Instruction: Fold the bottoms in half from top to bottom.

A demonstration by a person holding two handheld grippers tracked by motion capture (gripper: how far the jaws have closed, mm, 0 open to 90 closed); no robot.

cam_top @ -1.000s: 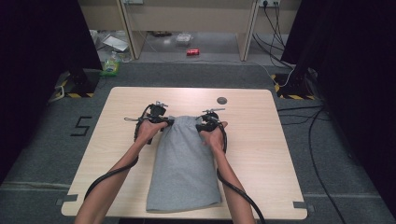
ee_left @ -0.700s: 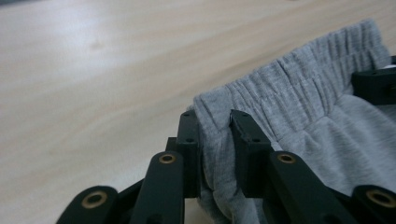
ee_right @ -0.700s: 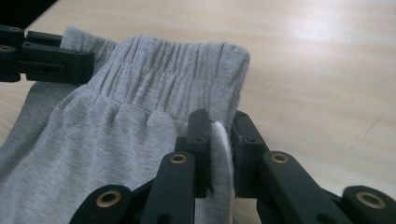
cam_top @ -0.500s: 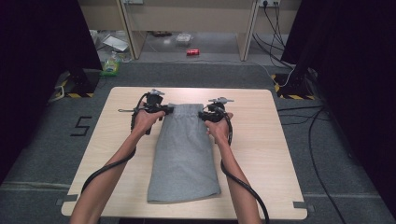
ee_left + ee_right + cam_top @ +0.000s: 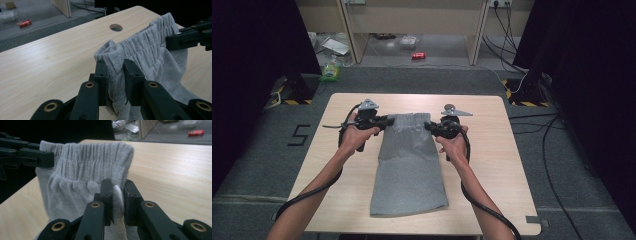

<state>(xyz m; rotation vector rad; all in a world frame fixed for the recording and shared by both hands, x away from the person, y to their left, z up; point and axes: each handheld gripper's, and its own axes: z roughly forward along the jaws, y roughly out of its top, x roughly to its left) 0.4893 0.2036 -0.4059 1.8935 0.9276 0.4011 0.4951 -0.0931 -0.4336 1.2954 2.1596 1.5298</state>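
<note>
1. The grey shorts [image 5: 409, 165] lie along the middle of the desk [image 5: 342, 180]. The hem end lies flat on the near part. The elastic waistband [image 5: 92, 157] at the far end appears raised off the desk.
2. The left hand-held gripper [image 5: 115, 72] is clamped on the left corner of the waistband, with cloth bunched between its jaws.
3. The right hand-held gripper [image 5: 117, 195] is clamped on the right corner of the waistband, with a fold of cloth pinched between its jaws.
4. Judgement: the step in hand is lifting the shorts by the waistband. Both grips should stay firm and both corners level, so that the waistband stays taut between them.
5. Judgement: the round hole [image 5: 116, 27] in the desk beyond the waistband poses no snag at this height.
</note>
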